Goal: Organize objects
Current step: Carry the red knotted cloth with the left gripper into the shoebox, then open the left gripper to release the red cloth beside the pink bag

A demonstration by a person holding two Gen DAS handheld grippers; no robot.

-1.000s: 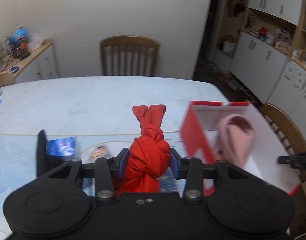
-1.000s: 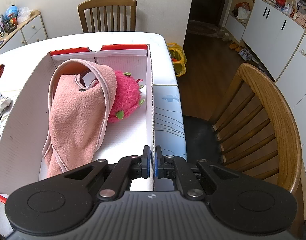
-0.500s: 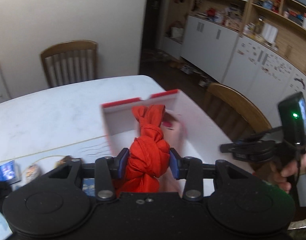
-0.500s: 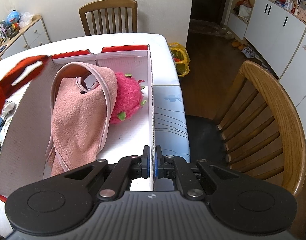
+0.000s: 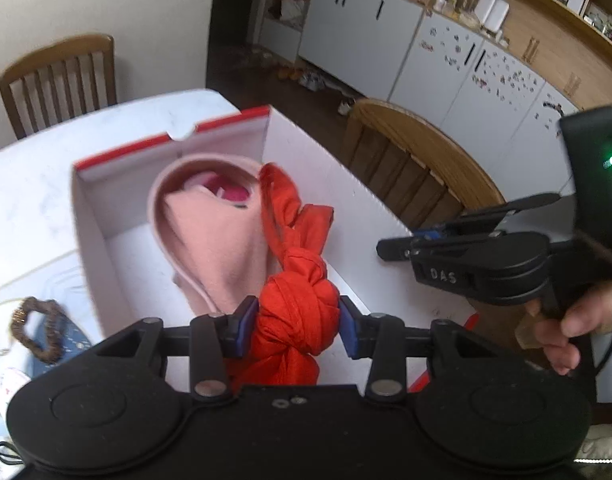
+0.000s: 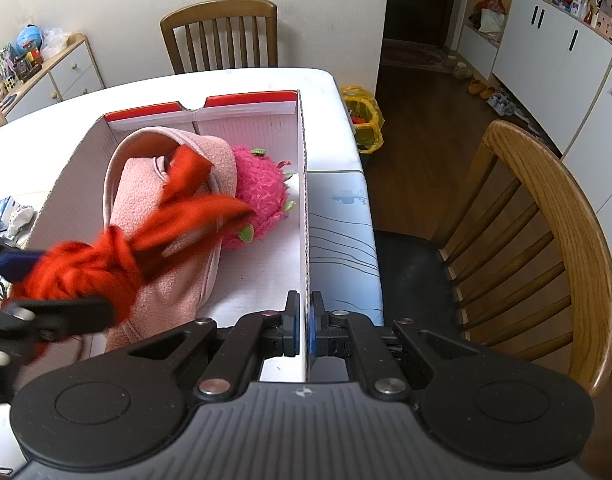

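Observation:
My left gripper (image 5: pixel 296 326) is shut on a knotted red cloth (image 5: pixel 300 300), which hangs over the open white box with a red rim (image 5: pixel 226 124). In the right wrist view the same red cloth (image 6: pixel 106 256) hovers blurred above the box's left half. Inside the box lie a pink fleece garment (image 6: pixel 162 216) and a fuzzy pink plush fruit (image 6: pixel 262 188). My right gripper (image 6: pixel 304 330) is shut on the box's right wall (image 6: pixel 304 208), near its front corner. The right gripper (image 5: pixel 390 246) also shows in the left wrist view, held by a hand (image 5: pixel 574 332).
The box sits on a white marble table (image 6: pixel 234 80). Wooden chairs stand at the far side (image 6: pixel 222 32) and right beside the table (image 6: pixel 538 240). A brown hair scrunchie (image 5: pixel 38 328) and small items lie left of the box. White cabinets (image 5: pixel 446 64) line the right wall.
My left gripper carried the red cloth rightward from beside the box to over its inside, tilting down. The right gripper stayed clamped on the box wall.

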